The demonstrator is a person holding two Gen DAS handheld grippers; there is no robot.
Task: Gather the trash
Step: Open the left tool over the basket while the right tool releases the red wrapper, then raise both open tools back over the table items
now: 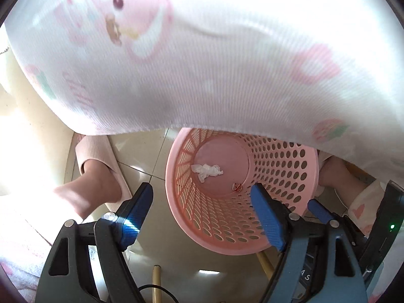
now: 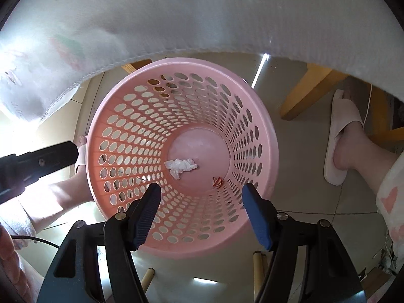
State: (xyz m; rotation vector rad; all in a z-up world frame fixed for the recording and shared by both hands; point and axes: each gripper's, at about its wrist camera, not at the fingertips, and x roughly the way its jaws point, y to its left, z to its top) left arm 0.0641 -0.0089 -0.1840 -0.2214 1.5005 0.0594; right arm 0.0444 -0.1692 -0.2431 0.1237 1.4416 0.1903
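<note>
A pink perforated waste basket (image 1: 285, 166) stands on the tiled floor; in the right wrist view its rim (image 2: 267, 136) fills the middle. Inside on its bottom lie a crumpled white tissue (image 1: 207, 171) (image 2: 180, 166) and a small red wrapper (image 1: 236, 186) (image 2: 217, 181). My left gripper (image 1: 202, 203) is open and empty, above the basket's near left rim. My right gripper (image 2: 202, 202) is open and empty, directly over the basket's mouth. The right gripper's blue finger (image 1: 319, 210) also shows at the right of the left wrist view.
A white garment with pink prints (image 1: 202, 50) (image 2: 202, 12) hangs across the top of both views. The person's feet in pink slippers (image 1: 101, 166) (image 2: 341, 139) stand on either side of the basket. Wooden furniture legs (image 2: 308, 93) stand behind it.
</note>
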